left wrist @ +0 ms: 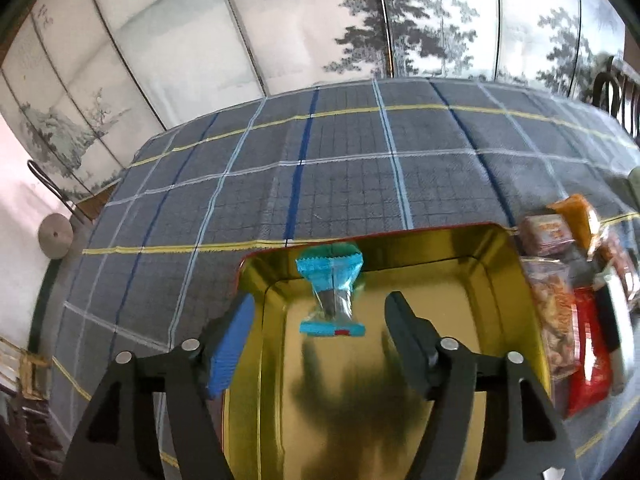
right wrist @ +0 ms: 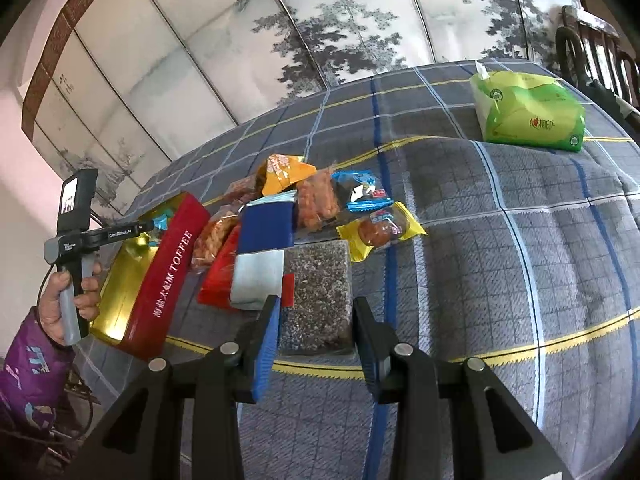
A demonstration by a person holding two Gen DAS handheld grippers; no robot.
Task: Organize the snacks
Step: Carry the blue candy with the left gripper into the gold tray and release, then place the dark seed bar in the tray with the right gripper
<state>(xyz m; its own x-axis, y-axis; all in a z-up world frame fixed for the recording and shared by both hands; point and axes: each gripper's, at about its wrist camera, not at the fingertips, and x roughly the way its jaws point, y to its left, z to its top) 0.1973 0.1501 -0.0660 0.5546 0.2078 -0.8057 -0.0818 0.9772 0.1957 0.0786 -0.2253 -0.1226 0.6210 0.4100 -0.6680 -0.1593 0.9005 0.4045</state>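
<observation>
- Behind the table stands a folding screen painted with grey pine trees [right wrist: 344, 32], and the table itself wears a grey plaid cloth with blue and yellow lines [left wrist: 340, 168].
- My left gripper [left wrist: 320, 320] hangs over the open gold-lined red toffee tin [left wrist: 500, 280]; its jaws stand wide apart and grip nothing.
- Between and just beyond those jaws sits a small blue-ended clear snack packet [left wrist: 331, 296], over the tin's far end; whether it rests on the floor or is mid-fall I cannot tell.
- My right gripper [right wrist: 314, 332] is spread wide and empty, its jaws flanking the near end of a flat clear-wrapped dark seed bar [right wrist: 318, 300]. I cannot tell if the pads touch it.
- The remaining snacks lie heaped beside the tin: a blue-and-silver pouch [right wrist: 264, 252], a red bag [right wrist: 220, 276], an orange packet [right wrist: 282, 172], a yellow-wrapped cake [right wrist: 380, 230].
- A green tissue pack [right wrist: 528, 112] sits well apart.
- Risks, as I judge them: the bar is thin and slick, so closing too high would skate off it; the pouch overlaps its left edge and could drag along.
</observation>
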